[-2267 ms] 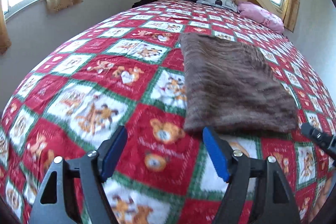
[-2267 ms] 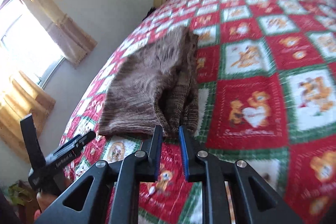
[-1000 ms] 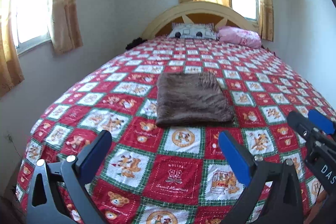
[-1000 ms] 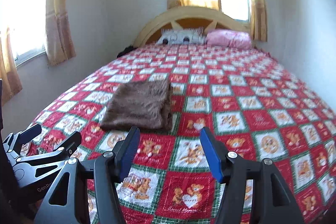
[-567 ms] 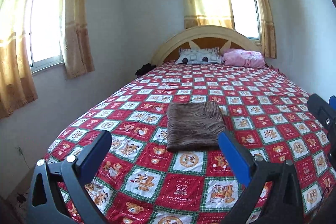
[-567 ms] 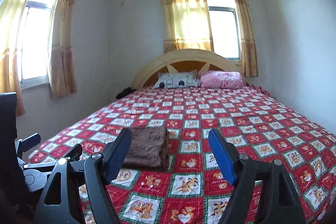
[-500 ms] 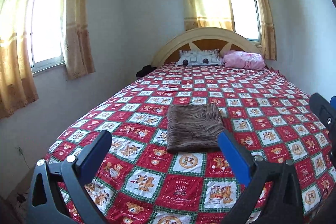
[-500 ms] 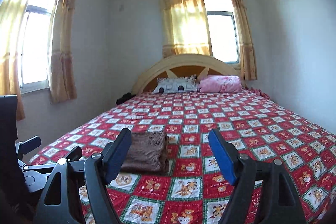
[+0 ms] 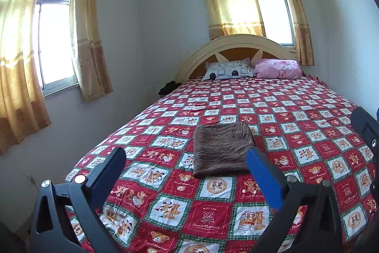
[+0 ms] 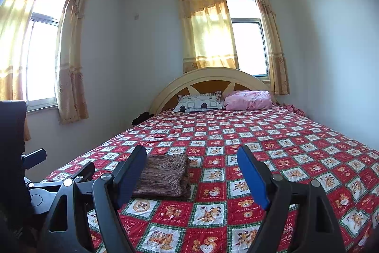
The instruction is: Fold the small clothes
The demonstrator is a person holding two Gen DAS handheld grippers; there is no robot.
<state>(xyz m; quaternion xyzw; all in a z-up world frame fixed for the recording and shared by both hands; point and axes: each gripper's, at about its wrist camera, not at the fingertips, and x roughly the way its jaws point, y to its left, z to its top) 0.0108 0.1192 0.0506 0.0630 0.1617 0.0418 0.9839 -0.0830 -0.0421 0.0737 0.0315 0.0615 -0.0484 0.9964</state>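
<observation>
A brown knitted garment [image 9: 221,149] lies folded into a flat rectangle on the red patterned bedspread [image 9: 296,132], near the foot of the bed. It also shows in the right wrist view [image 10: 163,177]. My left gripper [image 9: 186,163] is open and empty, held back from the bed and well short of the garment. My right gripper [image 10: 191,163] is open and empty too, to the right of the left one. The left gripper's body shows at the left edge of the right wrist view [image 10: 59,179].
Two pillows, one grey-white [image 9: 227,70] and one pink [image 9: 278,68], lie at the cream headboard [image 9: 239,44]. Walls run close along the bed's left and right sides. Curtained windows [image 9: 54,32] stand at left and behind the bed. A dark object [image 9: 168,88] sits beside the headboard.
Both grippers have pulled back and up from the bed, so the folded garment now looks small and far. The right gripper, nearly shut by the garment's edge earlier, is now open.
</observation>
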